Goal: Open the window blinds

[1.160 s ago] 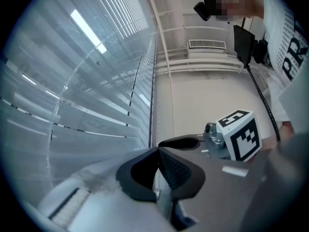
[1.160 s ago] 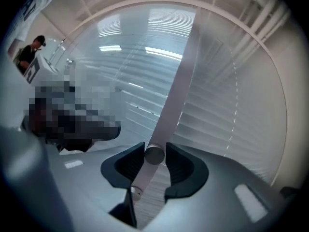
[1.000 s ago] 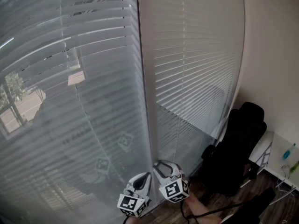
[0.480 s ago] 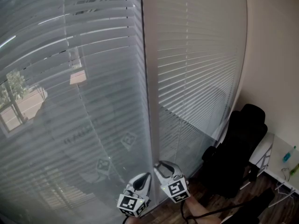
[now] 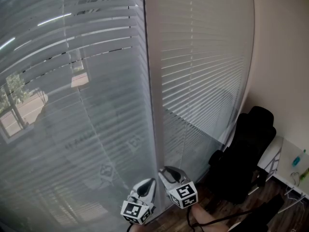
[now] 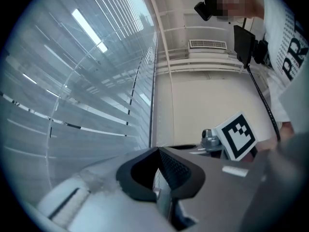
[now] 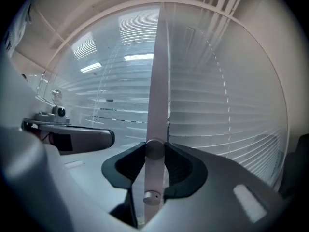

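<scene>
The right gripper (image 5: 167, 172) is clamping the round control knob (image 7: 154, 150) on the mullion (image 5: 150, 81) between the two panes. Its jaws have been closing slightly further on that knob within the last second. Against the picture from a second ago, its marker cube (image 5: 185, 194) is now sitting at a different tilt, so the gripper is rolling and, in my judgement, winding the knob. The slats are barely responding so far, and I rate the task as only starting. The left gripper (image 5: 146, 186) is idling just beside it, jaws pressed together on nothing.

The window blinds (image 5: 72, 105) are hanging fully lowered behind the glass on both sides of the mullion. Their slats are lying almost closed, with thin dark gaps showing near the top left and faint outdoor shapes bleeding through.
</scene>
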{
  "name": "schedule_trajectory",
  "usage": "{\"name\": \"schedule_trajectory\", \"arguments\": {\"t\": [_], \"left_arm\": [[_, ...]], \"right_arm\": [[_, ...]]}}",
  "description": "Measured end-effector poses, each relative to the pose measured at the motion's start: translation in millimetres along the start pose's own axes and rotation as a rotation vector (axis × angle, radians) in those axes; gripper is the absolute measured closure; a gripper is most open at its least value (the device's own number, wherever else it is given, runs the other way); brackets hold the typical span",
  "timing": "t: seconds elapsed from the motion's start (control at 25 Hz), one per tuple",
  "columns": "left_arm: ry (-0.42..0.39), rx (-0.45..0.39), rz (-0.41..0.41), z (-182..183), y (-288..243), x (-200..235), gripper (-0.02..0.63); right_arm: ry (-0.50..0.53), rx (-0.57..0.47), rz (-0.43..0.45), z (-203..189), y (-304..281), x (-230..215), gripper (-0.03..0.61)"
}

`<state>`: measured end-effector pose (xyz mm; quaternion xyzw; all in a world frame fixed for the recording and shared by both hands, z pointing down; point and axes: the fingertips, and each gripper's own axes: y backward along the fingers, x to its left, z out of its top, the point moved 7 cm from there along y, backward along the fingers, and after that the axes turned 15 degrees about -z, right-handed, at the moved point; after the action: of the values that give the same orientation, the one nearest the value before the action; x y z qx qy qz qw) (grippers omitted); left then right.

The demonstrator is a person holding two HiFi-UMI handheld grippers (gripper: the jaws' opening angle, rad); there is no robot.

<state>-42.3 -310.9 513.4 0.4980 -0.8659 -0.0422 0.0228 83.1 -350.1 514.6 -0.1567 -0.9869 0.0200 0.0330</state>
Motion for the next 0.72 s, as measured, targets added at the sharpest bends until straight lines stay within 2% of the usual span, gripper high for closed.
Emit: {"name": "schedule_trajectory", "arguments": {"t": [0.32, 0.56, 0.72], "left_arm": [[0.001, -0.002, -0.003, -0.1, 0.1, -0.1, 0.62], [0.003, -0.001, -0.002, -0.2, 2.0, 0.4, 0.62], [0.004, -0.001, -0.005, -0.8, 1.8, 0.5, 0.62]], "right_arm": [[-0.1, 0.016, 0.011, -1.0, -0.8, -1.7, 0.445], [-0.212, 0.037, 0.026, -2.9, -1.3, -3.3, 0.445], [-0.244, 0.041, 0.03, -3.5, -2.4, -3.7, 0.445]]}}
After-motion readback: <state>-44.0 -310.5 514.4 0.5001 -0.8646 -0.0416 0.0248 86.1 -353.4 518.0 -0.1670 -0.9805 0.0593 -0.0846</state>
